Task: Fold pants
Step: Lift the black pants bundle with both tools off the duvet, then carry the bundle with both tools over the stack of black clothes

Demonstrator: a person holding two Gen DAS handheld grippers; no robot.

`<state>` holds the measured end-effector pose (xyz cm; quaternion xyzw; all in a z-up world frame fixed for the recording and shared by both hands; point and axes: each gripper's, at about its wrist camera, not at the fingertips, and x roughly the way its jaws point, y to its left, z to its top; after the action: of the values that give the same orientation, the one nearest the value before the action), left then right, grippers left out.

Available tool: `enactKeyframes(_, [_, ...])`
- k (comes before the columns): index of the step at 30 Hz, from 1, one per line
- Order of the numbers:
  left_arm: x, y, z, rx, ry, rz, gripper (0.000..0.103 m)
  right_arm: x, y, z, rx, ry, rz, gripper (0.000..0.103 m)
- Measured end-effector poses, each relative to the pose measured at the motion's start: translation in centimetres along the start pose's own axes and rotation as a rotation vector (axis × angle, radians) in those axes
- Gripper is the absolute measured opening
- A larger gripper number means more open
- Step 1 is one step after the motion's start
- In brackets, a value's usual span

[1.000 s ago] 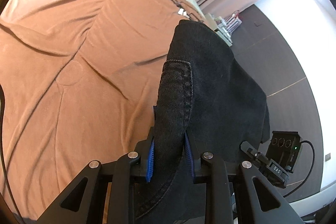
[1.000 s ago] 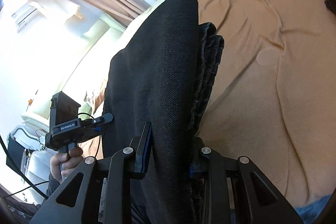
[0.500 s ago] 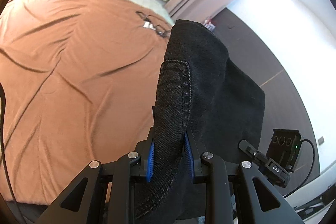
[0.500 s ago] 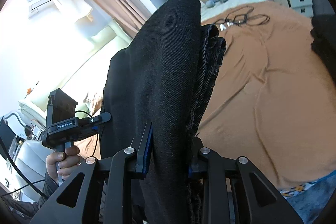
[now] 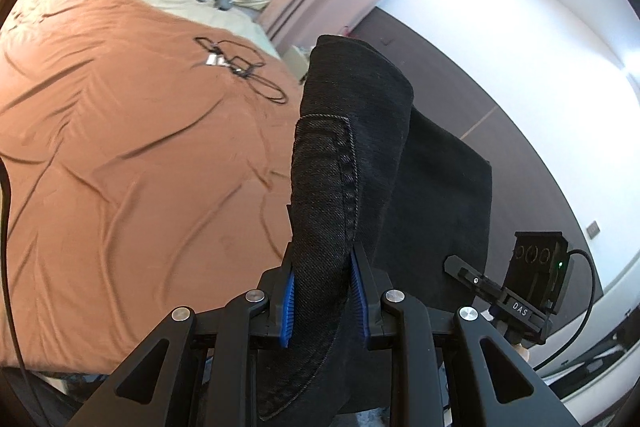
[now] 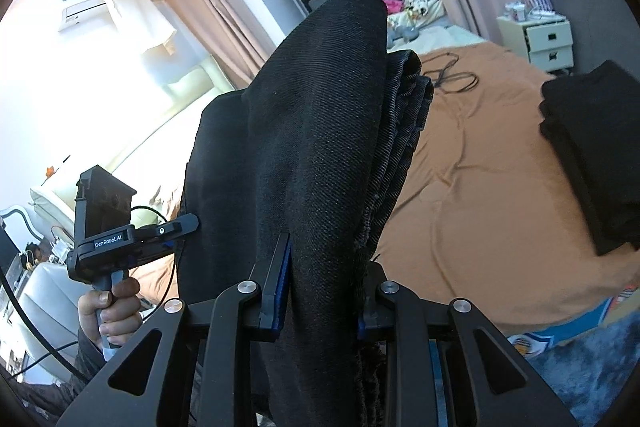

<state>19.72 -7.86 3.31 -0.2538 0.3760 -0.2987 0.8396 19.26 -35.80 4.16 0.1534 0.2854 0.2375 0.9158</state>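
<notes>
left tongs (image 5: 323,291) clamped on black denim pants (image 5: 352,163) | right tongs (image 6: 320,287) clamped on same pants, held above the bed | wrinkled orange-brown bedspread (image 5: 132,163) beneath | folded black garment (image 6: 592,155) on bedspread | black cable (image 5: 240,67) farther

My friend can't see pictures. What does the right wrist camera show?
The right gripper pinches folded black pants, held up above an orange bedspread. A hand grips the left gripper's handle at left, and a dark folded stack lies on the bed at right.
</notes>
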Motion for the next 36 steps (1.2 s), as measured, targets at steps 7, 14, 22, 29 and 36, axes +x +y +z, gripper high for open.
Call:
enactKeyframes(7, [1.3,-3.8,0.6,0.062,0.002,-0.036,0.025,-3.1,-0.4,0.4,-0.037,-0.046,-0.038,0.022])
enactKeyframes(14, [4.2,-6.8,2.1,0.110,0.007,-0.062,0.024,-5.0,-1.4,0.9,-0.073,-0.080,-0.070,0.022])
enactKeyframes(22, [8.3,-9.1,4.1,0.164,0.034,-0.105,0.024,-6.8,-3.1,2.5,-0.116,-0.124,-0.121,0.022])
enactKeyframes(29, [12.7,-11.4,5.8,0.192,0.073,-0.158,0.024,-8.3,-3.9,2.1,-0.118,-0.170,-0.176,0.022])
enactKeyframes(36, [17.7,-14.6,6.6,0.225,0.114,-0.203,0.024,-10.1,-4.4,1.2,-0.120,-0.191,-0.237,0.022])
